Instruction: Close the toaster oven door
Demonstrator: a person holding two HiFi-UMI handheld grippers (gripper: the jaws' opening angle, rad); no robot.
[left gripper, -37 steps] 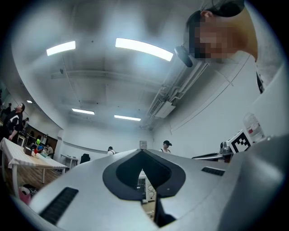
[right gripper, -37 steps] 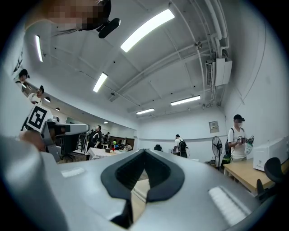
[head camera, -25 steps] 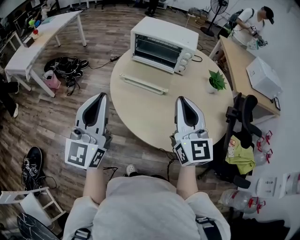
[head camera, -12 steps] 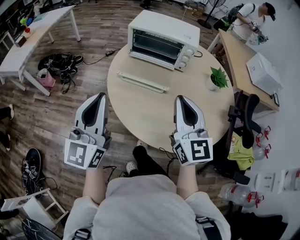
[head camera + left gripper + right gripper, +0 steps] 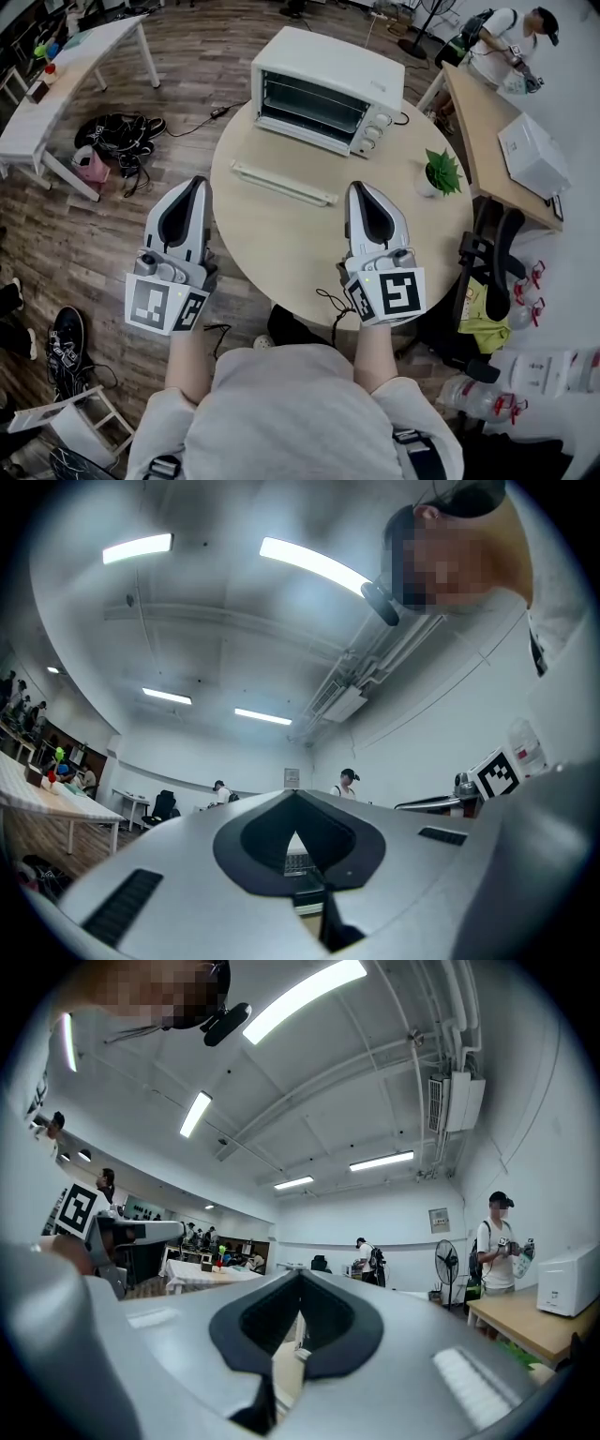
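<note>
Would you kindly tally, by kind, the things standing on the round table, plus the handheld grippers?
Toaster oven: 1
Potted plant: 1
Grippers, the left gripper and the right gripper: 2
Total: 4

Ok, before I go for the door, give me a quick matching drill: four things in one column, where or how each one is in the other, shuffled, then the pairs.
Things:
1. toaster oven door
2. potted plant
3. left gripper
4. right gripper

Places or states:
A. above the near part of the round table
B. swung down open in front of the toaster oven
C. above the wooden floor, just off the round table's left edge
D. upright near the round table's right edge

Pairs: 1-B, 2-D, 3-C, 4-A.
</note>
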